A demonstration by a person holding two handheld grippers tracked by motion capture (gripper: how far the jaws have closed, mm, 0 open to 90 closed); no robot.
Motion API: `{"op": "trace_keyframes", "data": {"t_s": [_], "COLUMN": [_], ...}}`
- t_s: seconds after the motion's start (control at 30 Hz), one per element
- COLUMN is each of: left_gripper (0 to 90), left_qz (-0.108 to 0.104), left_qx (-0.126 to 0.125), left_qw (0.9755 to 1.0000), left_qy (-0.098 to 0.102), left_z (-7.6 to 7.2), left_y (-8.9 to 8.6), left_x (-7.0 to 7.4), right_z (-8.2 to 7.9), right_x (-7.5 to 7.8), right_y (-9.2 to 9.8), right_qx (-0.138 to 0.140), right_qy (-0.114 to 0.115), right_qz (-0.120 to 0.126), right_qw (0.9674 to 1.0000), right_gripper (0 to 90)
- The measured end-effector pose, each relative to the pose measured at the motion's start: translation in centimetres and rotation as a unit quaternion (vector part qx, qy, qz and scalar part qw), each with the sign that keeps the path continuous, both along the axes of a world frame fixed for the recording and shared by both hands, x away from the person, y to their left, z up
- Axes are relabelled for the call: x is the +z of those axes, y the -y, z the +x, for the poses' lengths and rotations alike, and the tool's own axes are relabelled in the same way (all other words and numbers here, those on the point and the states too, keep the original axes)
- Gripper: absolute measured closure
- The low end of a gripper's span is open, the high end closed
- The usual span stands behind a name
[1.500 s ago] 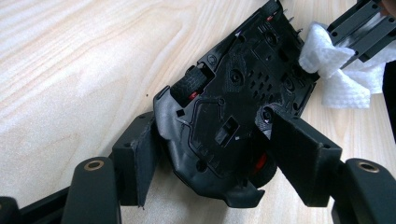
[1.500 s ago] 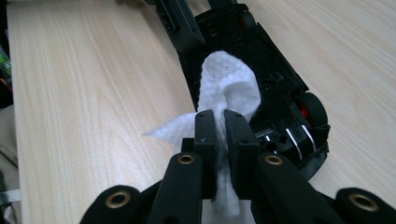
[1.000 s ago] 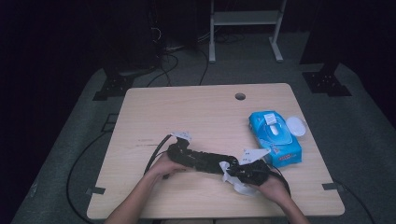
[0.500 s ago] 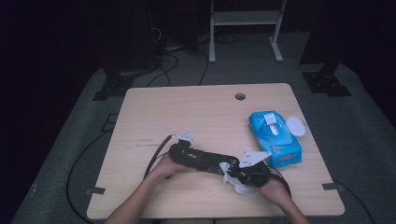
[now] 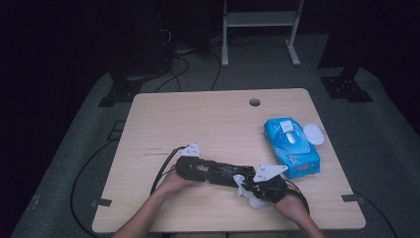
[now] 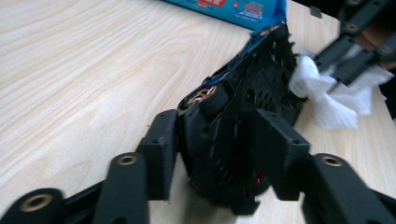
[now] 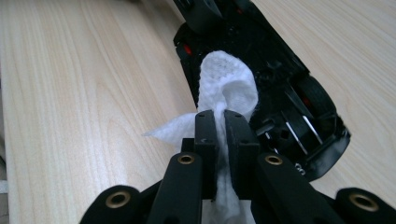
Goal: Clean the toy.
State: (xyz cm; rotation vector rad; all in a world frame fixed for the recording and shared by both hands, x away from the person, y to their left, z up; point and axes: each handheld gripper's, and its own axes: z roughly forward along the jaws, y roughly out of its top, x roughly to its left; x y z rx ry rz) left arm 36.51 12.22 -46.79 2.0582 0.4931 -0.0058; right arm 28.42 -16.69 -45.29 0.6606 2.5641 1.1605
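Change: your left gripper [image 6: 219, 158] has just been closing its jaws onto the black toy car [image 6: 243, 116] between them | Right gripper [image 7: 220, 135]: jaws pinch a white wipe [image 7: 229, 88], pressed on the car's underside just ahead | Meaning: car steadied for wiping.

Toy car [image 5: 223, 172] on table [image 5: 208, 124], near front edge, between 2 grippers: left gripper [image 5: 190, 166] at its left end, right gripper [image 5: 265, 186] at its right. Wipe [image 5: 246, 188] against car's right end. Wipe pack [image 5: 291, 147] behind-right, white lid [image 5: 314, 134] just beside it.
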Motion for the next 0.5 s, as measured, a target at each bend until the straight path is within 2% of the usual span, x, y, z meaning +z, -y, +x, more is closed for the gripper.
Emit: {"op": "trace_keyframes", "data": {"t_s": [0.27,0.3,0.37,0.43,0.5], "left_gripper": [53.3,53.3,52.8,52.8,52.6], "left_qz": [0.005,0.01,0.011,0.025,0.024], "left_qx": [-0.02,-0.029,-0.03,-0.034,-0.036], "left_qw": [0.9998,0.9995,0.9994,0.999,0.9989], "left_qy": [0.007,0.009,0.009,0.016,0.016], "left_z": [-0.4,-0.5,-0.5,-0.7,-0.7], "left_y": [0.1,0.1,0.2,0.5,0.6], "left_x": [0.1,0.0,0.0,-0.3,-0.4], "right_z": [-0.4,-0.5,-0.5,-0.5,-0.4], "right_x": [-0.4,-0.4,-0.7,-1.2,-1.6], "right_y": [0.1,0.0,-0.1,-0.2,-0.4], "right_qx": [0.004,0.004,0.007,0.007,0.01], "right_qy": [-0.007,-0.009,-0.011,-0.02,-0.03], "right_qz": [0.007,0.007,-0.006,-0.016,-0.028], "right_qw": [0.9999,0.9999,0.9999,0.9996,0.9991], "right_gripper": [83.9,83.9,83.8,83.7,83.6]}}
